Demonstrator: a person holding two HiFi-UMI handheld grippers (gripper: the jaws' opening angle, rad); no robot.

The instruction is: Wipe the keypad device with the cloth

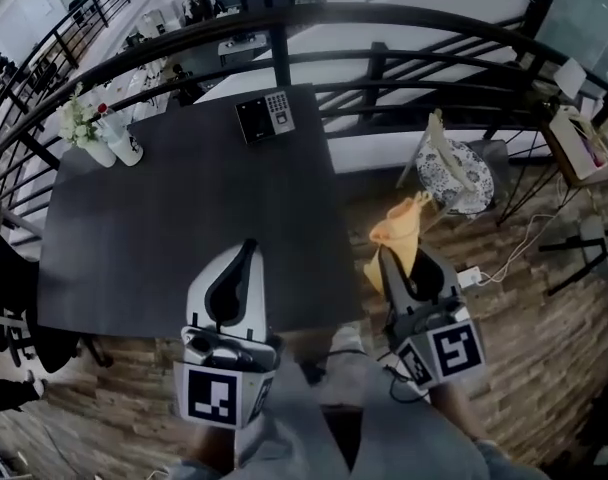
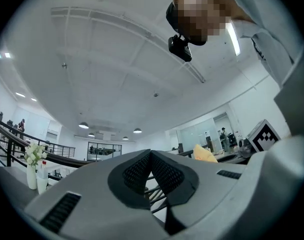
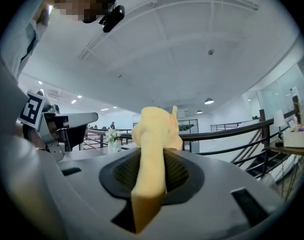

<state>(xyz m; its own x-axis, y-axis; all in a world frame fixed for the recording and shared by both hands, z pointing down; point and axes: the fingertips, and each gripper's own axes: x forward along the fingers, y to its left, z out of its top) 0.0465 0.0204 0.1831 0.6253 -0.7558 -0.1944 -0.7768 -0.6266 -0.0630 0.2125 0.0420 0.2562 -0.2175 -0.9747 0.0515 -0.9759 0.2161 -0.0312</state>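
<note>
Holding yellow fabric cloth (image 1: 399, 230) clamped in right gripper (image 1: 392, 256), off the dark square table (image 1: 184, 228)'s right side | left gripper (image 1: 247, 246) jaws pressed together, empty | grey-black keypad device (image 1: 264, 117) at far table edge, well apart | risk: unbraced device could slide off under wiping.

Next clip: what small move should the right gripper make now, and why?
Probably carry the right gripper forward and left, toward the keypad device. Its jaws are shut on the yellow cloth, yet it hovers off the near right corner of the table, while the device lies at its far edge.
</note>
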